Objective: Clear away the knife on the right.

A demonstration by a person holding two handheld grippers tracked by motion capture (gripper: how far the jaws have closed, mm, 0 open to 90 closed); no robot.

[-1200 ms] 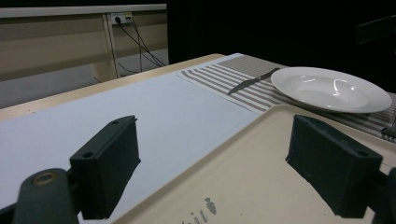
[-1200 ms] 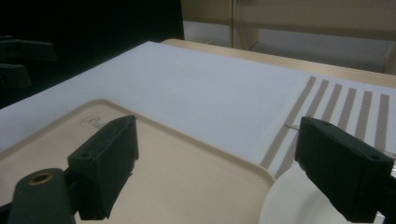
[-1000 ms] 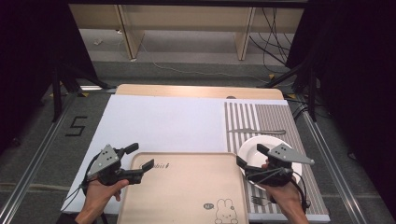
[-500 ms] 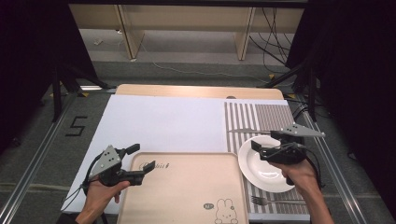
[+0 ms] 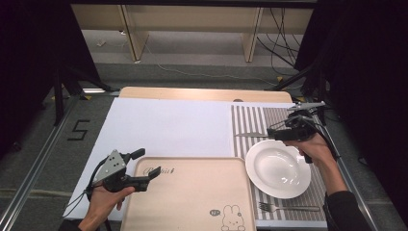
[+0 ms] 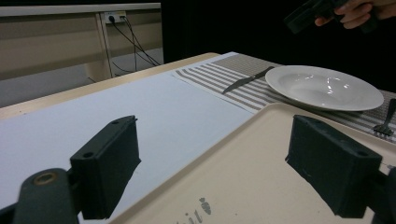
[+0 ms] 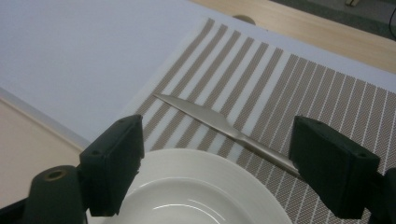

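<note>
Steel table knife [image 7: 224,128] lies flat on the striped woven placemat [image 5: 284,120], just beyond the white shallow ceramic plate [image 5: 278,168]. We judge it the target: the right gripper [image 5: 281,131] hovers above it, jaws spread, empty. Plate is empty. The left gripper [image 5: 144,168], jaws apart, straddles the bare beige tray [image 5: 192,197] at its corner, likely steadying it.

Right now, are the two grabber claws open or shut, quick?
Left gripper: open, empty, at the beige plastic tray.
Right gripper: open, empty, over the silver metal knife.
</note>
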